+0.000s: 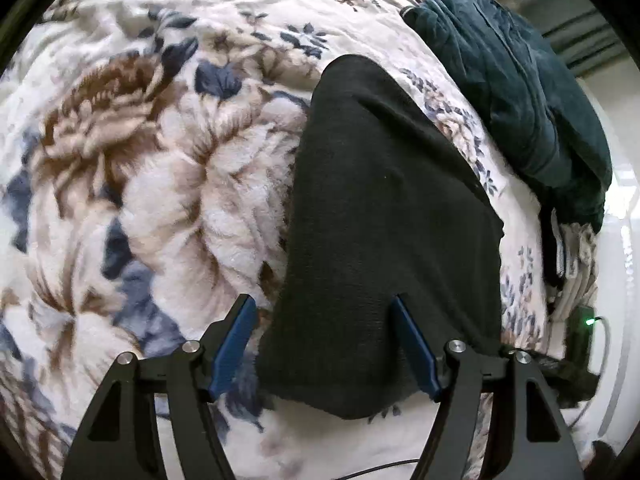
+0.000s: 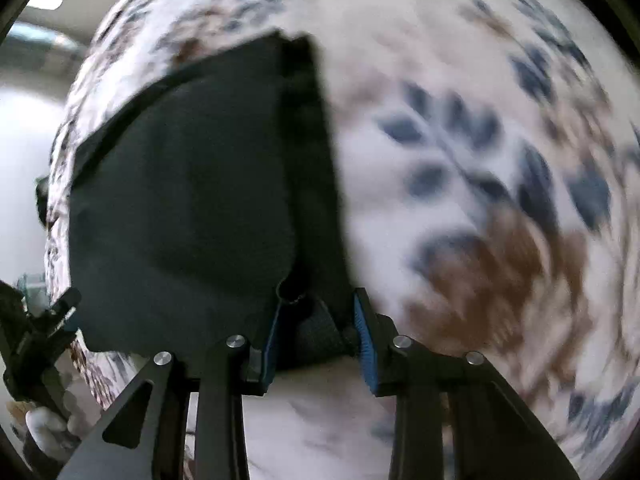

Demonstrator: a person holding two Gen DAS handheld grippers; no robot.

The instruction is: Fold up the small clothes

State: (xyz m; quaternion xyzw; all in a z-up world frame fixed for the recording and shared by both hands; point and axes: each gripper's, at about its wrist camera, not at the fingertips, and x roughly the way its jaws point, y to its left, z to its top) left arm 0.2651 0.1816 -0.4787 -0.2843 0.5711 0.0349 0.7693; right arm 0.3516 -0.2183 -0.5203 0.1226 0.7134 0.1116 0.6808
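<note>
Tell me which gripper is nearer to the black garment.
Right. The right gripper has the black garment bunched between its fingers at the near edge; the left gripper is open, straddling the garment's near end.

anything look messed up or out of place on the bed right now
Nothing damaged or spilled. The black garment lies folded on the floral blanket, but its layers sit a little askew in the right wrist view, one edge strip poking past the top layer. A dark teal garment sits crumpled at the blanket's edge.

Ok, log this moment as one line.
left tongs open | right tongs gripping black knit garment | on floral fleece blanket
</note>
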